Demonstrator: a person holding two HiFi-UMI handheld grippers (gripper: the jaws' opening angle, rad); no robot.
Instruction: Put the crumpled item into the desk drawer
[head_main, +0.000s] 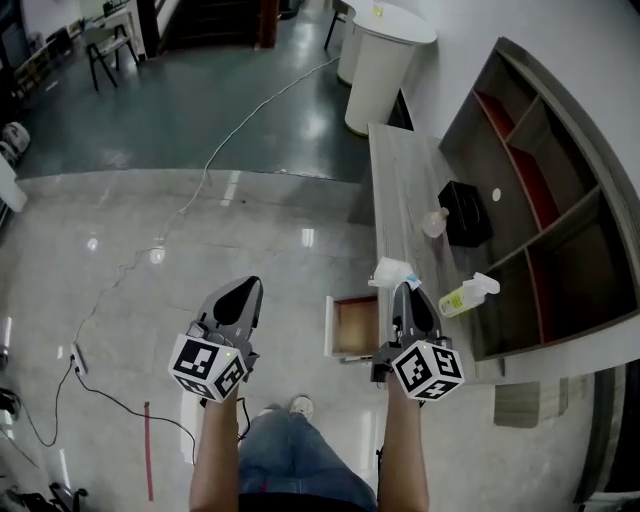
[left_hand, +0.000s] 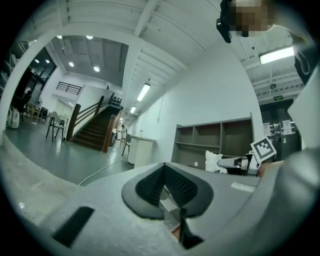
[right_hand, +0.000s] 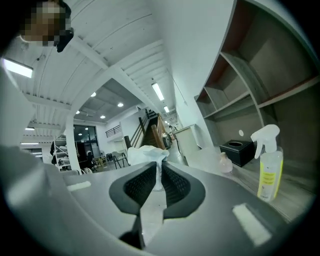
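Note:
A crumpled white paper (head_main: 390, 271) sticks out from the tips of my right gripper (head_main: 401, 288), which is shut on it above the desk's near edge. In the right gripper view the paper (right_hand: 146, 152) bunches just beyond the pads, pinched between them. The desk drawer (head_main: 356, 326) stands pulled open, just left of and below that gripper. My left gripper (head_main: 247, 292) hangs over the floor to the left of the drawer, jaws together and holding nothing. The left gripper view shows the right gripper (left_hand: 239, 162) and the paper (left_hand: 214, 161) off to its right.
On the grey desk (head_main: 398, 190) are a black box (head_main: 465, 213), a small clear bottle (head_main: 435, 222) and a spray bottle (head_main: 468, 295) lying close to my right gripper. Curved shelves (head_main: 545, 230) stand behind. A cable (head_main: 150, 255) runs across the floor.

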